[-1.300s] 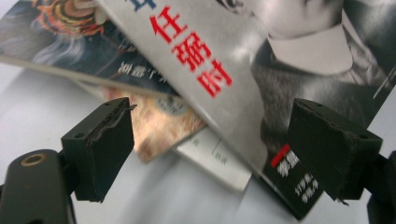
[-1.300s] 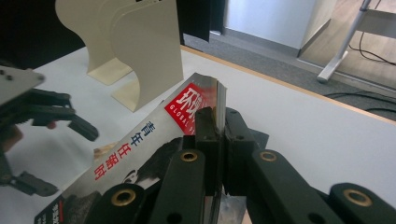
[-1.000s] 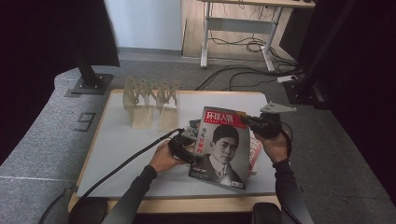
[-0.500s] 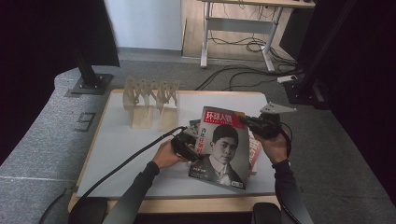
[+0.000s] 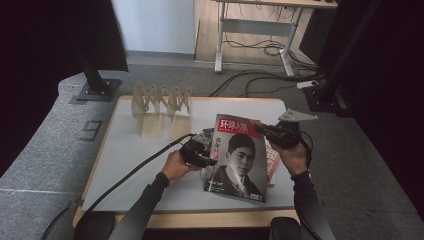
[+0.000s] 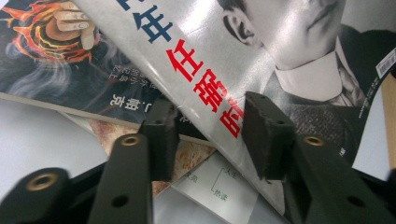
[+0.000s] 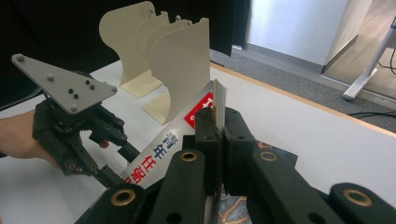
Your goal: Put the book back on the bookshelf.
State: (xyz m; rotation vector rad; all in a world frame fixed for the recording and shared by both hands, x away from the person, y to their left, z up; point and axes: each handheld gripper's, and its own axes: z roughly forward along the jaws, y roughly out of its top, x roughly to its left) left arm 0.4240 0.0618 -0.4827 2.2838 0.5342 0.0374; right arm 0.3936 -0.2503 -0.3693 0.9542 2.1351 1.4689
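A magazine with a portrait cover and red and blue characters is tilted up off the table. My right gripper is shut on its top right corner; in the right gripper view its pads clamp the thin edge of the magazine. My left gripper is at the magazine's left edge. In the left gripper view that edge of the magazine runs between the two pads of the left gripper, which have just been closing but still stand apart from it. The left gripper also appears beside the cover.
Under the raised magazine lie other magazines, one with a dark flame cover and a red-edged one. A beige file rack with curved dividers stands at the back of the white table.
My left gripper has shifted a little right onto the magazine's left edge and its jaws have narrowed. The right gripper and the magazine's corner have stayed where they were.
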